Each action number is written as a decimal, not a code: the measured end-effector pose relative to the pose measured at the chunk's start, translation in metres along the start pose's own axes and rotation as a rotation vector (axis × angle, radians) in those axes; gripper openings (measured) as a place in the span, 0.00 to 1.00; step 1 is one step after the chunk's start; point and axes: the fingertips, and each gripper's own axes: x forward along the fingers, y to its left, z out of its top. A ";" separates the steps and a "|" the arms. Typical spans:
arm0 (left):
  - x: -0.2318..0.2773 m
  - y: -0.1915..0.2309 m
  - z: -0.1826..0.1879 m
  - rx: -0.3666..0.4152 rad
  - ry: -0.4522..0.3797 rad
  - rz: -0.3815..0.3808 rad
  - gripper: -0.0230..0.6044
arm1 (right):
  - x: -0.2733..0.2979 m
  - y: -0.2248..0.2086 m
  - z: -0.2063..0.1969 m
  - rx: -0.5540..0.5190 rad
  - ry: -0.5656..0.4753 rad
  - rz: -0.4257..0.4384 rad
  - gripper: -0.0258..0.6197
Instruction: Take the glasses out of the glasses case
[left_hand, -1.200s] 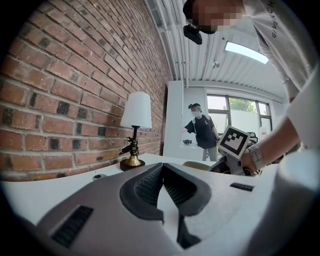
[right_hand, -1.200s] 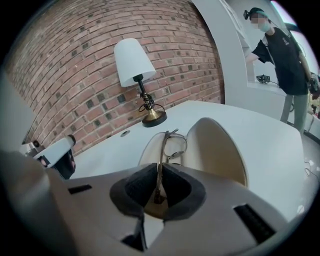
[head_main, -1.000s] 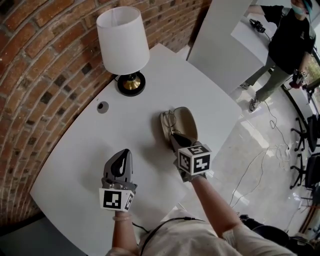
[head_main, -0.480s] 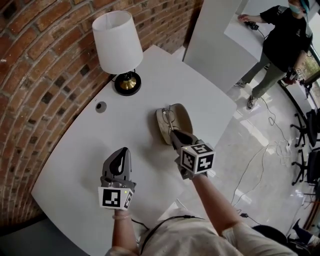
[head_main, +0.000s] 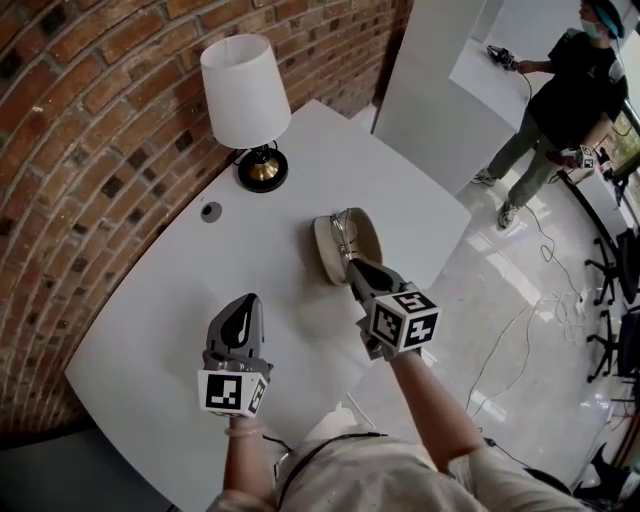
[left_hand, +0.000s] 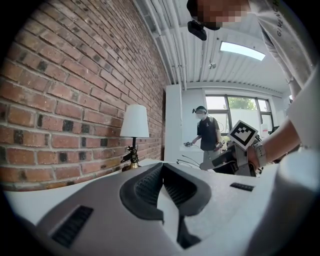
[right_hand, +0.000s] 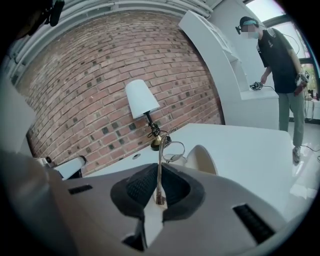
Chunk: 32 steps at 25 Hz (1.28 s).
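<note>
The right gripper (head_main: 352, 268) is clamped on one arm of the glasses (right_hand: 172, 150), whose lenses sit just ahead at the open case (head_main: 324, 250), apparently to lift them out, while the left gripper (head_main: 243, 312) waits aside, closed on nothing.

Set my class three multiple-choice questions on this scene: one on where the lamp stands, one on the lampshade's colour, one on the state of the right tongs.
1. Where does the lamp stand?
A. On the table by the brick wall, beyond the glasses case
B. On the floor
C. Between the two tongs

2. What colour is the lampshade?
A. Red
B. White
C. Black

3. What state are the right tongs in?
A. Open and empty
B. Shut on the lamp
C. Shut on the glasses

Answers:
1 A, the head view shows its base on the table's wall-side edge.
2 B, the shade is plain white in every view.
3 C, the right gripper view shows a temple arm pinched between the jaws.
</note>
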 end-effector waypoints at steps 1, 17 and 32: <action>-0.002 0.000 0.001 -0.007 -0.003 0.008 0.04 | -0.004 0.002 0.002 -0.003 -0.008 0.007 0.09; -0.046 -0.018 0.015 -0.009 -0.035 0.062 0.04 | -0.066 0.022 0.014 -0.053 -0.108 0.086 0.08; -0.092 -0.045 0.024 -0.012 -0.048 0.084 0.04 | -0.127 0.045 0.014 -0.077 -0.192 0.141 0.08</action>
